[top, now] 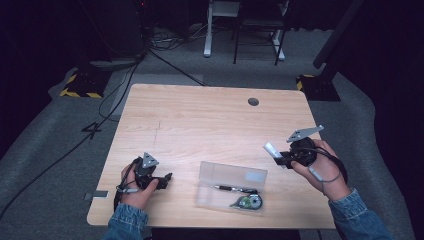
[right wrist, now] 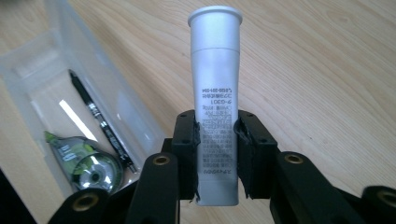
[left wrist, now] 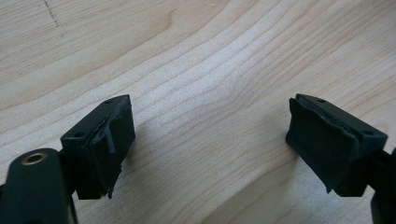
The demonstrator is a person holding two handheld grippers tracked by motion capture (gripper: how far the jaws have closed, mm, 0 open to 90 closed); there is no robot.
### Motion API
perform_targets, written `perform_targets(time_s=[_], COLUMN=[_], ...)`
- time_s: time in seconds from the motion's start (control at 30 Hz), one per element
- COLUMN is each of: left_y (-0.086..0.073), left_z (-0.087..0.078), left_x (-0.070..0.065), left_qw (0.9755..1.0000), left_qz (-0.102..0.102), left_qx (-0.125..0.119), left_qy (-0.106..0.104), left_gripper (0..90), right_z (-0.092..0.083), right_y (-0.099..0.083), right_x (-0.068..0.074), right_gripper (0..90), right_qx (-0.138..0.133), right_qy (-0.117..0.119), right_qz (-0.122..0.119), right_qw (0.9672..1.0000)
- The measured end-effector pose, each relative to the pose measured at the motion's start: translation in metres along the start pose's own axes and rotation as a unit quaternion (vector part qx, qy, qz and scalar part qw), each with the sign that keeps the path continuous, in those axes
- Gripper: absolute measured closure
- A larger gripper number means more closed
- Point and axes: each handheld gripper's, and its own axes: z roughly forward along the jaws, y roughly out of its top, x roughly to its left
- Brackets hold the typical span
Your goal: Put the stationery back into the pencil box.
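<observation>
While your right gripper (right wrist: 217,154) pinches a silvery-white tube (right wrist: 215,93) low on its printed body, the tube's cap end points away from the jaws, out over bare wood. From the high view, that gripper (top: 278,156) and tube (top: 271,149) sit above the bench (top: 210,115) near its right edge, clear of the surface as far as the angle lets you judge.

Your left gripper (left wrist: 210,140) has its jaws spread wide with nothing but wood grain between the pads. It rests in your left hand (top: 136,192) by the near left corner of the bench (top: 162,181).

A clear plastic case (top: 231,189) lies open at the near edge, between your two hands, lid tipped back. Inside it: a black pen (top: 235,189) lying lengthwise, and a green-and-clear correction tape dispenser (top: 248,202) just in front of the pen, towards you. The right gripper view shows the same pen (right wrist: 100,119) and dispenser (right wrist: 88,163) side by side in the case (right wrist: 28,70), well apart from the held tube.

A dark grommet hole (top: 253,101) marks the far right part of the bench.
</observation>
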Motion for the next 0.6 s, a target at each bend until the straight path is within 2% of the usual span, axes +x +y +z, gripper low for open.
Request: perform_targets(time_s=[0.23,0.6], left_y=[0.000,0.000], left_z=[0.000,0.000], left_x=[0.000,0.000], left_qw=[1.0000,1.0000], left_qz=[0.000,0.000], left_qx=[0.000,0.000], left_qy=[0.000,-0.001], left_gripper=[15.2,14.9], right_z=[-0.003,0.000], right_y=[0.009,0.019], right_x=[0.022,0.054], right_gripper=[71.3,71.3], right_qx=[-0.003,0.003], right_qy=[0.024,0.057], right_qz=[-0.030,-0.076], right_qw=[0.9993,0.9955])
